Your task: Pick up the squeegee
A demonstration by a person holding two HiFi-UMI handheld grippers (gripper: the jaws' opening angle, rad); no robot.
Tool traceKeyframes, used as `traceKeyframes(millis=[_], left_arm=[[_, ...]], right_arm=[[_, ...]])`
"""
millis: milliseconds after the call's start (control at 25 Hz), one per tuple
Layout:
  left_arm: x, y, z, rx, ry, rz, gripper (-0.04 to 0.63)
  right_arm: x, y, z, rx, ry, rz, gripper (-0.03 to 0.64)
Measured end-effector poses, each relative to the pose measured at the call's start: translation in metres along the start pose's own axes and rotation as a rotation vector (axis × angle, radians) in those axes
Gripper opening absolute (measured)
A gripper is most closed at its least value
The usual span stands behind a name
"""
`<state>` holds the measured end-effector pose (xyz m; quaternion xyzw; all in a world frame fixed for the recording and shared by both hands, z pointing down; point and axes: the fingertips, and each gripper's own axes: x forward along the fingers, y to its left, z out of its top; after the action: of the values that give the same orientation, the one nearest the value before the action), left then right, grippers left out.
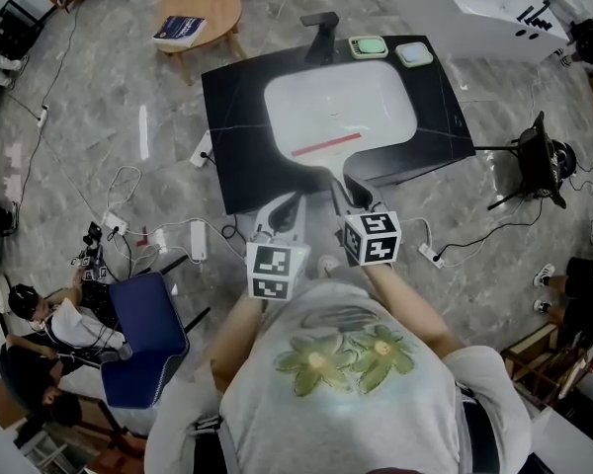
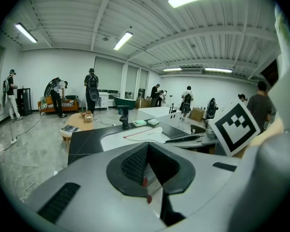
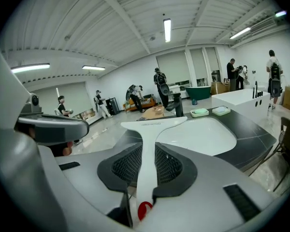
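Observation:
A white squeegee [image 1: 328, 148] with a red blade hangs over the white sink [image 1: 376, 92], which is set in a black counter [image 1: 239, 126]. My right gripper [image 1: 344, 188] is shut on its handle. In the right gripper view the handle runs between the pads [image 3: 171, 166] and the squeegee's wide head [image 3: 157, 123] points away toward the basin. My left gripper [image 1: 282, 207] hovers beside it at the counter's near edge, holding nothing. In the left gripper view, the left gripper's [image 2: 147, 146] fingertips meet, and the squeegee [image 2: 147, 134] shows ahead to the right.
A black faucet [image 1: 321, 30] and two soap dishes [image 1: 368, 45] stand at the counter's far edge. A round wooden table [image 1: 200, 3] is behind on the left and a white tub [image 1: 479, 8] on the right. A blue chair [image 1: 143, 339] and cables [image 1: 128, 220] are on the floor.

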<state>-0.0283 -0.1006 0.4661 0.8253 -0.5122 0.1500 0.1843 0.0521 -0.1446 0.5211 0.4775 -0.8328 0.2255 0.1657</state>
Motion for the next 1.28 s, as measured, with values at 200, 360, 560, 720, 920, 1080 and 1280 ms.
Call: traceKeyframes(millis=[200, 360, 560, 720, 920, 1080, 1280], left_arm=[[0.000, -0.007, 0.001, 0.004, -0.004, -0.008, 0.009], [0.001, -0.013, 0.000, 0.007, -0.005, -0.016, 0.009], [0.004, -0.021, 0.000, 0.014, -0.006, -0.027, 0.009], [0.005, -0.024, 0.004, 0.018, -0.016, -0.029, 0.009], [0.001, -0.029, 0.010, 0.009, -0.031, -0.038, 0.009], [-0.005, -0.032, 0.016, 0.000, -0.048, -0.044, 0.009], [-0.010, -0.033, 0.021, 0.002, -0.067, -0.040, 0.009]], right_arm=[[-0.012, 0.002, 0.003, -0.009, -0.018, 0.002, 0.087], [-0.024, 0.006, 0.010, -0.015, -0.052, 0.010, 0.087], [-0.038, 0.013, 0.018, -0.040, -0.094, 0.028, 0.087], [-0.047, 0.019, 0.024, -0.048, -0.123, 0.039, 0.087], [-0.055, 0.027, 0.036, -0.033, -0.156, 0.059, 0.087], [-0.068, 0.036, 0.052, -0.010, -0.203, 0.092, 0.087], [-0.077, 0.046, 0.066, -0.034, -0.250, 0.109, 0.087]])
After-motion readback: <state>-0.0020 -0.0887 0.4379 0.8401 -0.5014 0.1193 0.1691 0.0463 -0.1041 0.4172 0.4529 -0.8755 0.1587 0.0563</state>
